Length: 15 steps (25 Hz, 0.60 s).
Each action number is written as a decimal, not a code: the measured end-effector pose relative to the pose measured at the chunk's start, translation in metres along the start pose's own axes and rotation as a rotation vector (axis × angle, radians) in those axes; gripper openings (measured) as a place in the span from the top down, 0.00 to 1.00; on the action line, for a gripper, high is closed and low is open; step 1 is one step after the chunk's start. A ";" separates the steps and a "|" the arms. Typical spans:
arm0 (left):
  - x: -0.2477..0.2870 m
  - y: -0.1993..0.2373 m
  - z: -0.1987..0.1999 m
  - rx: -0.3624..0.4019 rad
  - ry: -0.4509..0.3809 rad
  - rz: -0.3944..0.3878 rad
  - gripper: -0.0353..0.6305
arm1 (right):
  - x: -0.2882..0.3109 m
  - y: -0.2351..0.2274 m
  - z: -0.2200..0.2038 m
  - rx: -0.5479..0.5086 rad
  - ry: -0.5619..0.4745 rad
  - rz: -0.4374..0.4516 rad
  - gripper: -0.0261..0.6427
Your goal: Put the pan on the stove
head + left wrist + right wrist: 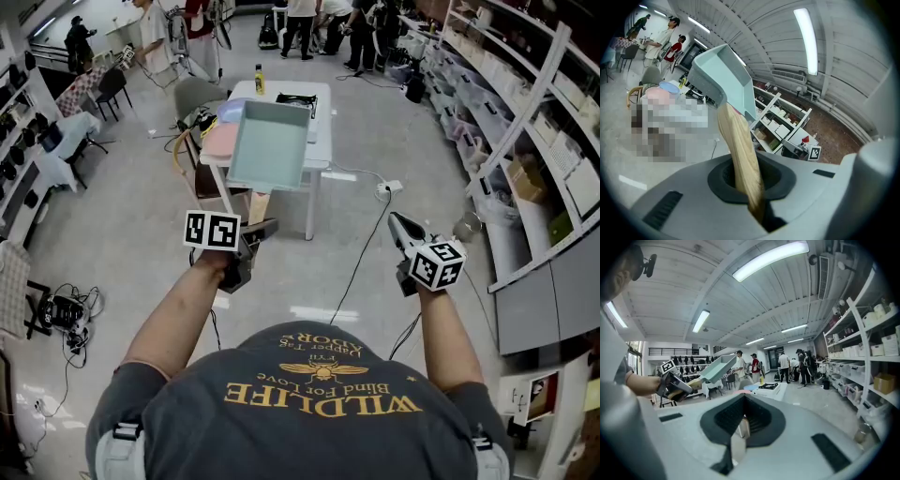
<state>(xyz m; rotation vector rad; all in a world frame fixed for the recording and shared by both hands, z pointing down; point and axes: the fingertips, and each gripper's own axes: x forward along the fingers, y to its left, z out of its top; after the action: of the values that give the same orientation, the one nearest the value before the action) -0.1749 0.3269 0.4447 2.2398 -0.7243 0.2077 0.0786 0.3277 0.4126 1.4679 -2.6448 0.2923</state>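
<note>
Grips pan point(269, 145) by wooden handle point(259, 204) in left gripper point(255, 239), jaws narrow on it. Holds pan tilted in the air, short of table point(320, 120) with stove point(297, 99). Carries right gripper point(401, 228) closed, empty, well apart.
</note>
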 end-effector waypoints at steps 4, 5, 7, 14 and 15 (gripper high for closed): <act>0.007 -0.003 0.000 -0.006 0.003 0.007 0.91 | -0.002 -0.010 0.001 0.036 -0.011 0.005 0.96; 0.010 -0.005 0.000 -0.007 0.004 0.010 0.91 | -0.004 -0.013 0.001 0.041 -0.013 0.006 0.96; 0.017 -0.010 -0.001 -0.009 0.005 0.016 0.91 | -0.008 -0.020 0.002 0.040 -0.013 0.012 0.96; 0.051 -0.033 -0.006 -0.024 0.004 0.035 0.91 | -0.030 -0.051 0.003 0.006 -0.010 0.045 0.96; 0.057 -0.036 -0.007 -0.028 0.001 0.036 0.91 | -0.034 -0.056 0.003 0.004 -0.009 0.050 0.96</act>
<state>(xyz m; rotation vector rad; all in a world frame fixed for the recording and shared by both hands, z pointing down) -0.1073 0.3273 0.4473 2.2017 -0.7626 0.2150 0.1440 0.3267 0.4104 1.4086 -2.6930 0.2962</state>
